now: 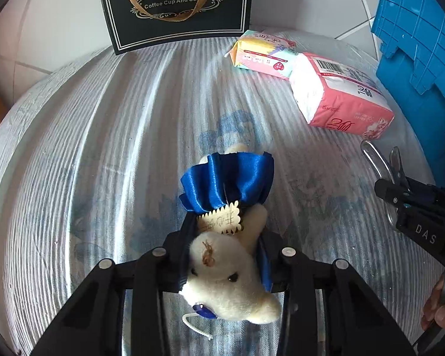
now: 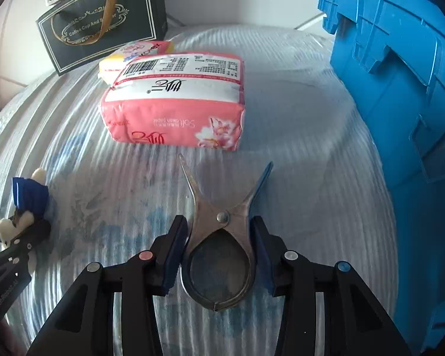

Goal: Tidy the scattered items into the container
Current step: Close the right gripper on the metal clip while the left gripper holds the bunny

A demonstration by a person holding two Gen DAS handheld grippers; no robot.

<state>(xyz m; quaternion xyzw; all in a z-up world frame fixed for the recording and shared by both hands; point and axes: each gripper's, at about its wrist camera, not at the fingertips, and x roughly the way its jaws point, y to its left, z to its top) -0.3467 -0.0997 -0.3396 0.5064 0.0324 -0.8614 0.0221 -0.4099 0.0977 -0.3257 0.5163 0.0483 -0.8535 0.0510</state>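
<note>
A cream plush bear [image 1: 228,279] in a blue satin skirt lies head toward the camera, and my left gripper [image 1: 227,255] is shut on its body. The right wrist view shows the same bear [image 2: 29,198] at the far left, in the left gripper [image 2: 17,234]. My right gripper [image 2: 219,246] is shut on a metal spring clip [image 2: 219,222], its blue pads against the clip's two arms. From the left wrist view the clip [image 1: 376,160] sticks out of the right gripper [image 1: 394,195]. The blue plastic crate [image 2: 400,89] stands at the right.
A pink tissue pack [image 2: 175,101] and a pastel pack [image 2: 139,50] lie on the striped cloth [image 1: 103,118] beyond both grippers. A black gift bag [image 1: 178,6] stands at the back against the tiled wall. A person's fingers [image 1: 439,311] show at the right edge.
</note>
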